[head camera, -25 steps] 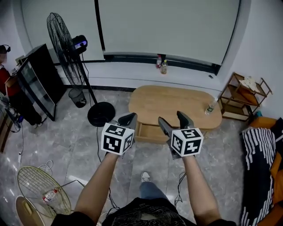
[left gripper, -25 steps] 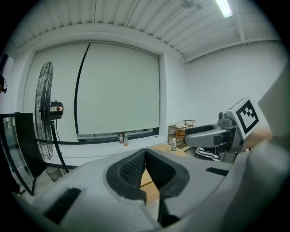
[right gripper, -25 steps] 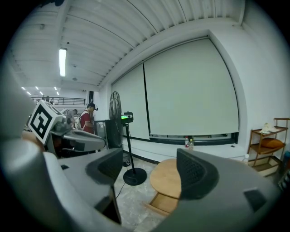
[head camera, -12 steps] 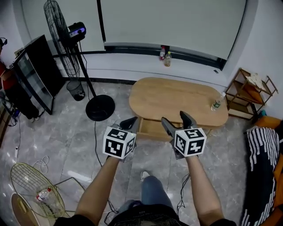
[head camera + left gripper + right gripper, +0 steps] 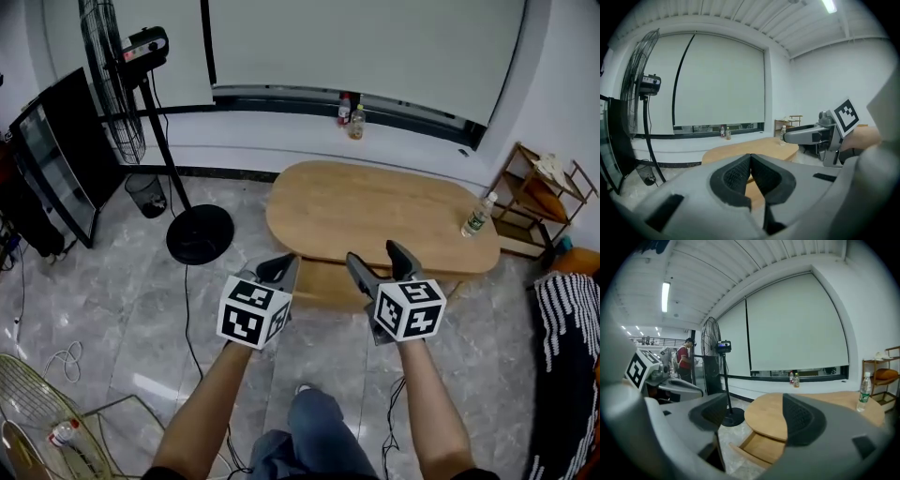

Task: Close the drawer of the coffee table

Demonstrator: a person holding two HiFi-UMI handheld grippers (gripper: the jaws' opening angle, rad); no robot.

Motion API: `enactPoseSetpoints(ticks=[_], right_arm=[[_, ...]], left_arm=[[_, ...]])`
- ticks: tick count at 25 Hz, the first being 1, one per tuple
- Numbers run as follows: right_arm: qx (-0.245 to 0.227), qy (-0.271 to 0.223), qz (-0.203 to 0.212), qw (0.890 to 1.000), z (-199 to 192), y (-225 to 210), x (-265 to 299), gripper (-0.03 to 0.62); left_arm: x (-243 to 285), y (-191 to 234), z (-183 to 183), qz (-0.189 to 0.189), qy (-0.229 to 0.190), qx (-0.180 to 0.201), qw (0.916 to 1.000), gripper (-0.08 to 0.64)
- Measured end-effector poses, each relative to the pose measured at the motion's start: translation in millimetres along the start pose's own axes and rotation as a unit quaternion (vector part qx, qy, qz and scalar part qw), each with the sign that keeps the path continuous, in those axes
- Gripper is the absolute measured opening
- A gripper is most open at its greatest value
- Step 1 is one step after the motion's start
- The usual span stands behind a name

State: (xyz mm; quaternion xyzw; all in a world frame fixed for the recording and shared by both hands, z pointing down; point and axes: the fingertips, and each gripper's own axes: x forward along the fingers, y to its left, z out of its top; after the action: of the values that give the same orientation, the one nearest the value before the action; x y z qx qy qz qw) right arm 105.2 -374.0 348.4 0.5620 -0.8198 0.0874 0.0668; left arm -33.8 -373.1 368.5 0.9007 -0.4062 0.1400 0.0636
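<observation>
The oval wooden coffee table (image 5: 375,211) stands in front of me, with its drawer (image 5: 323,283) pulled out toward me under the near edge. Both grippers hover just before the drawer front, apart from it. My left gripper (image 5: 281,272) is at the drawer's left end; in the left gripper view its pads (image 5: 740,176) meet at the tip with nothing between them. My right gripper (image 5: 381,261) is over the drawer's middle with its jaws wide apart and empty. In the right gripper view, the open drawer (image 5: 761,446) and the table top (image 5: 787,416) show through the gap.
A plastic bottle (image 5: 478,216) stands on the table's right end. A standing fan (image 5: 122,89) with a round base (image 5: 200,234), a bin (image 5: 145,194) and a black screen (image 5: 52,159) are at the left. A wooden shelf (image 5: 544,197) is at the right. A person in red (image 5: 684,363) stands far off.
Both grippers have sunk lower and now sit closer to the drawer front. The table looks larger and nearer. The left jaws stay shut, the right jaws stay open.
</observation>
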Motion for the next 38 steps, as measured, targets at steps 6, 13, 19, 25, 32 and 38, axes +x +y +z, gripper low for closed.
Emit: enactPoseSetpoints(ticks=[6, 13, 19, 25, 32, 38], right_arm=[[-0.007, -0.004, 0.005, 1.000, -86.5, -9.3, 40.1, 0.356], [-0.021, -0.007, 0.005, 1.000, -177.6, -16.3, 68.5, 0.356], [-0.016, -0.008, 0.013, 1.000, -234.9, -6.0, 72.5, 0.356], [0.033, -0.019, 0.015, 0.999, -284.2, -8.2, 67.7, 0.356], [0.089, -0.017, 0.014, 0.996, -330.4, -8.4, 66.5, 0.356], [0.139, -0.030, 0.009, 0.990, -354.7, -20.3, 74.2, 0.356]], left_arm=[[49.5, 19.7, -85.4, 0.003, -0.009, -0.005, 0.9999, 0.004], [86.5, 17.3, -182.8, -0.007, -0.030, -0.018, 0.9994, 0.004], [87.8, 14.2, -231.8, -0.005, -0.028, -0.008, 0.9996, 0.004], [90.7, 0.0, -255.4, -0.008, -0.026, -0.010, 0.9996, 0.005], [97.5, -10.2, -268.9, -0.009, -0.029, -0.010, 0.9995, 0.004], [111.1, -6.4, -267.6, -0.005, -0.039, -0.008, 0.9992, 0.005]])
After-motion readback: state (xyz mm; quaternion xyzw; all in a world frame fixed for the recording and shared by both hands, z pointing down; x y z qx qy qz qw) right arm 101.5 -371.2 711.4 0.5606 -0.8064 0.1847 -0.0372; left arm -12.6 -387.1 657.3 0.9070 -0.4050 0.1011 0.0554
